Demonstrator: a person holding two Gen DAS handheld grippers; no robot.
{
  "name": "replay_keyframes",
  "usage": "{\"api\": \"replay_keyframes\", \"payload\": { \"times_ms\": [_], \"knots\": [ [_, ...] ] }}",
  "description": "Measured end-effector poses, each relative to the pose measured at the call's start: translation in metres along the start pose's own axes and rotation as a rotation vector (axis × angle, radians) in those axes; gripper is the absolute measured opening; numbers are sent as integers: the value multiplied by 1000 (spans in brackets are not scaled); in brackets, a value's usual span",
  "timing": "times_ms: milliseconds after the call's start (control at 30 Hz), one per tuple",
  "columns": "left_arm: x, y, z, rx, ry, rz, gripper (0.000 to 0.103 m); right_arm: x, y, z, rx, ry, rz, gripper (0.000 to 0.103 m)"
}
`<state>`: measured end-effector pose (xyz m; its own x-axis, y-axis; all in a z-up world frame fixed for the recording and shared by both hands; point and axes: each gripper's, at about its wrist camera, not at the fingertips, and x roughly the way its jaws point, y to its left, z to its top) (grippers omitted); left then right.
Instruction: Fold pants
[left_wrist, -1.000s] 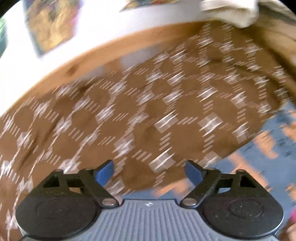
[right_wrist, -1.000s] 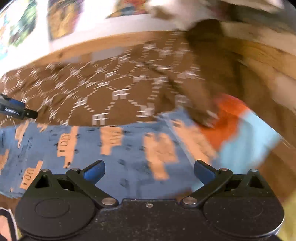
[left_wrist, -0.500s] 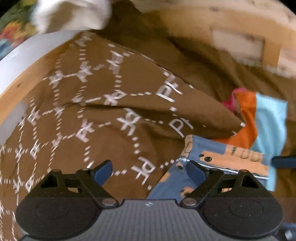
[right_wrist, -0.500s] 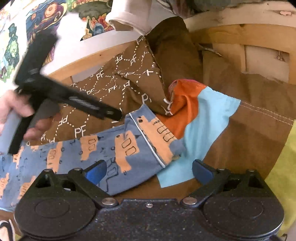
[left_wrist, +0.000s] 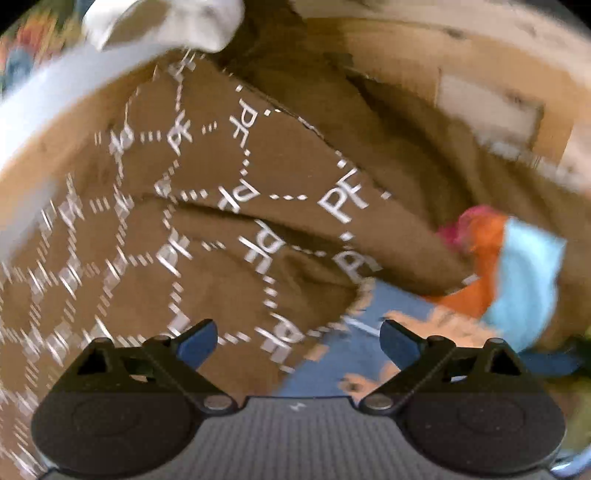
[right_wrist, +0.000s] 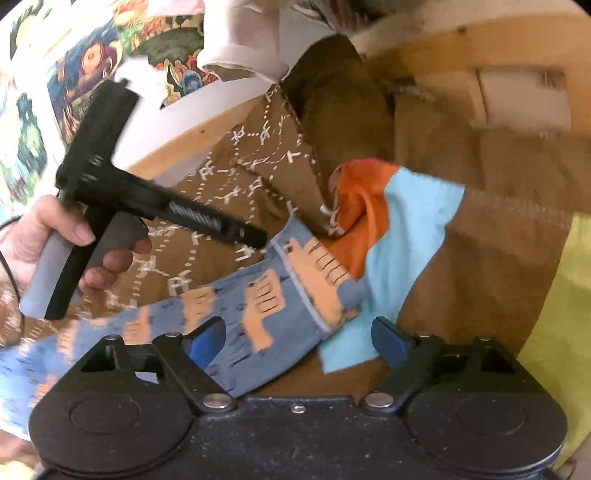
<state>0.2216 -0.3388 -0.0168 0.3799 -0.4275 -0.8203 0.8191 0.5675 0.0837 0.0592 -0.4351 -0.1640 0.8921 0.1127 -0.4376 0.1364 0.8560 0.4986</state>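
Pants (left_wrist: 354, 354), seen from the left wrist: blue cloth printed with orange blocks, blurred, lay low and right of centre, hem end reaching between the jaws of the left gripper (left_wrist: 297, 341). Jaws wide apart and opening, nothing pressed by either blue pad. Spread above and to the left, a brown blanket (left_wrist: 207, 236), soft, creased, patterned with white dashed hexagons and letters. Tucked under its right edge, an orange and light-blue cloth (left_wrist: 517, 266).

From the right wrist: pants (right_wrist: 280, 306) stretched from the left edge to a white-piped hem just ahead of the right gripper (right_wrist: 299, 338), cloth between the closing jaws but untouched by the pads. Beyond, the left gripper (right_wrist: 255, 236), black and T-shaped, held in a hand (right_wrist: 55, 243) over the brown blanket (right_wrist: 258, 166). Orange and light-blue cloth (right_wrist: 406, 229) beneath the hem.
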Motion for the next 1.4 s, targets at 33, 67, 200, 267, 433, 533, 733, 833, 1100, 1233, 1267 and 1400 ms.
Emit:
{"api": "replay_keyframes", "payload": {
  "times_ms": [33, 67, 200, 267, 433, 533, 733, 833, 1100, 1233, 1267, 1400],
  "knots": [
    [0, 2, 0, -44, 12, -30, 98, 0, -2, 1, 18, 0, 13, 87],
    [2, 0, 2, -60, 23, -38, 98, 1, -5, 2, 40, -1, 23, 87],
    [28, -11, 1, 3, 78, 42, 93, 6, -8, 5, 65, 11, 7, 84],
    [43, -13, 0, 15, 118, 63, 93, 8, -4, 3, 26, 23, -28, 82],
    [51, -2, 2, -40, 131, 40, 96, 16, 0, 2, 29, 13, -54, 84],
    [49, 11, 9, -64, 122, 49, 95, 19, -3, 3, 71, 3, -24, 85],
    [35, 29, 6, -165, 111, 30, 91, 13, -16, 6, 189, -15, 13, 73],
    [25, 40, 5, -234, 116, -15, 90, 10, -22, 6, 225, 9, -16, 57],
    [30, 38, -4, -240, 190, -21, 79, 20, -19, 7, 269, -24, -64, 52],
    [49, 32, -11, -212, 238, 38, 78, 16, -34, 3, 354, -47, -71, 24],
    [49, 33, -12, -208, 233, 43, 78, 15, -38, 2, 377, -53, -64, 18],
    [39, 36, -15, -243, 234, 45, 77, 10, -26, 5, 284, -82, -69, 12]
  ]
}}
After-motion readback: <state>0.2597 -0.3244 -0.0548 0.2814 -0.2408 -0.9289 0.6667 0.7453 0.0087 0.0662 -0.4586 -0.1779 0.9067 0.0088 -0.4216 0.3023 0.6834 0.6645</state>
